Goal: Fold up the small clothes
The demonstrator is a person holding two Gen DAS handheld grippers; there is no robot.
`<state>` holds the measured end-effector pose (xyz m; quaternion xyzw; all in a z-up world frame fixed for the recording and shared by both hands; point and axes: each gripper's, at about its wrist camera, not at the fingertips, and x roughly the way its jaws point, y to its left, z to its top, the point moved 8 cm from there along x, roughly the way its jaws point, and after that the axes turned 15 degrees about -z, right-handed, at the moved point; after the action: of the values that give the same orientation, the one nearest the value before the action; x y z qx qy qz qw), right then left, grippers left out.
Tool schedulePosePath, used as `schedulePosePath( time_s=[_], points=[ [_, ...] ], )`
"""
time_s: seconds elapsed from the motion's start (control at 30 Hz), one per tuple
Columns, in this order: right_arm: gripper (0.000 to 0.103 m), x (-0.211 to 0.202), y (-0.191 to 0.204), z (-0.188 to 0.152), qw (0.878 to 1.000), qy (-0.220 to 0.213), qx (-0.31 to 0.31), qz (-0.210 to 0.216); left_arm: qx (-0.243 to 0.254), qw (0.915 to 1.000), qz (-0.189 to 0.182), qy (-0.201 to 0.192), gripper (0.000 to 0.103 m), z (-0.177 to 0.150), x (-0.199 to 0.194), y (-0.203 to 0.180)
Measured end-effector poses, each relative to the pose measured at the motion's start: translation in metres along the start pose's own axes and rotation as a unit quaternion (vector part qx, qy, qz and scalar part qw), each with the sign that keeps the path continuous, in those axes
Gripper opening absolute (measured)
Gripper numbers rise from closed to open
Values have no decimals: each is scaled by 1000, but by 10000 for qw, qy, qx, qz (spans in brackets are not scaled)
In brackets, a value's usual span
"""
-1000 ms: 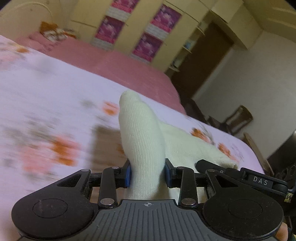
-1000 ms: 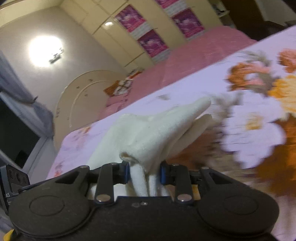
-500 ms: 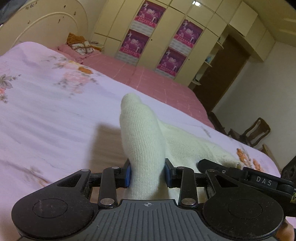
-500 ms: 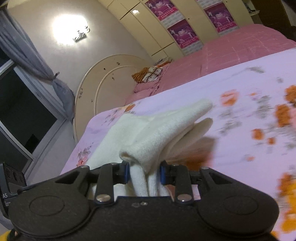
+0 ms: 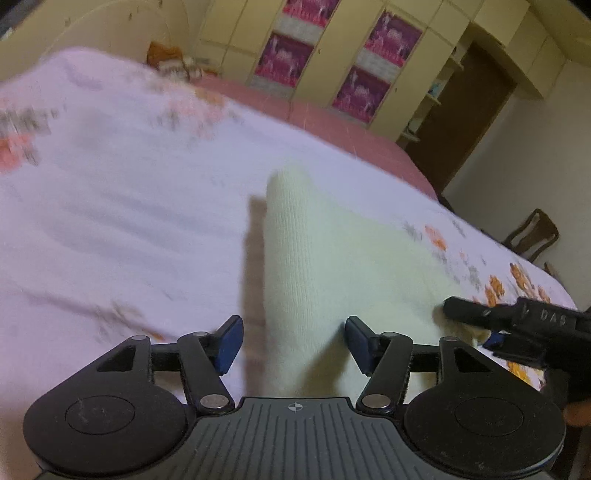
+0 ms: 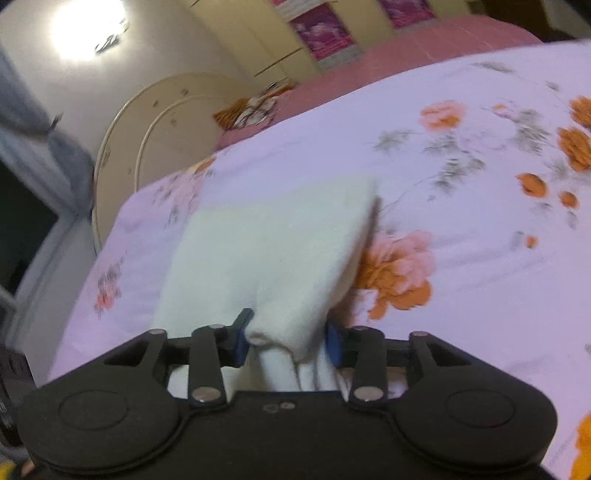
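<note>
- Left wrist view, far left: bed sheet [image 5: 110, 206], pale lilac with orange and pink flowers, motion-blurred along the left edge.
- Left claw [image 5: 293, 345]: jaws spread wide apart. Blue pads [image 5: 229, 343] stand clear of the fabric on the left side; the right pad sits just beside the cloth edge, contact not resolvable.
- Cream knit garment [image 5: 314, 258] lies on the sheet between and ahead of the left claw's fingers. One raised fold runs forward from the claw to a rounded tip; the rest spreads flat to the right.
- Right of that, same view: the right claw's black body enters from the right edge, tip at the garment's right border.
- Background, left wrist view: pink bedspread [image 5: 332, 129] beyond the floral sheet, cream wardrobe doors with magenta posters [image 5: 284, 55], dark wooden door [image 5: 469, 118], wooden chair [image 5: 532, 236] at far right.
- Right wrist view, left: curved cream headboard [image 6: 155, 122], wall lamp [image 6: 88, 29] glaring above it, grey curtain at the left margin.
- Right claw [image 6: 286, 341]: jaws clamped on a bunched corner of the cream garment [image 6: 269, 251]. Cloth is pinched between the blue pads and hangs below them; the main panel lies flat on the sheet ahead, its far corner pointing right.
- Right of the garment: large orange-pink flower print [image 6: 399, 273] on the sheet, partly under the cloth edge.
</note>
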<state>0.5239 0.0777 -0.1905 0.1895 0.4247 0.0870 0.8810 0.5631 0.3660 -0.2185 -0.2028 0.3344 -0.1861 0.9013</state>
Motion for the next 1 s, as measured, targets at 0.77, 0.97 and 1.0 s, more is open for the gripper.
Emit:
schedulePosePath(
  time_s=[0.77, 0.97, 1.0],
  points=[
    [31, 24, -2, 36, 9932, -615, -294, -942, 152, 9985, 515, 96, 76, 32, 46, -3],
    [30, -38, 18, 14, 9909, -994, -601, -683, 479, 9972, 508, 273, 77, 4, 18, -25],
    [30, -42, 25, 12, 9900, -1025, -694, -682, 520, 9968, 506, 336, 77, -3, 17, -26]
  ],
)
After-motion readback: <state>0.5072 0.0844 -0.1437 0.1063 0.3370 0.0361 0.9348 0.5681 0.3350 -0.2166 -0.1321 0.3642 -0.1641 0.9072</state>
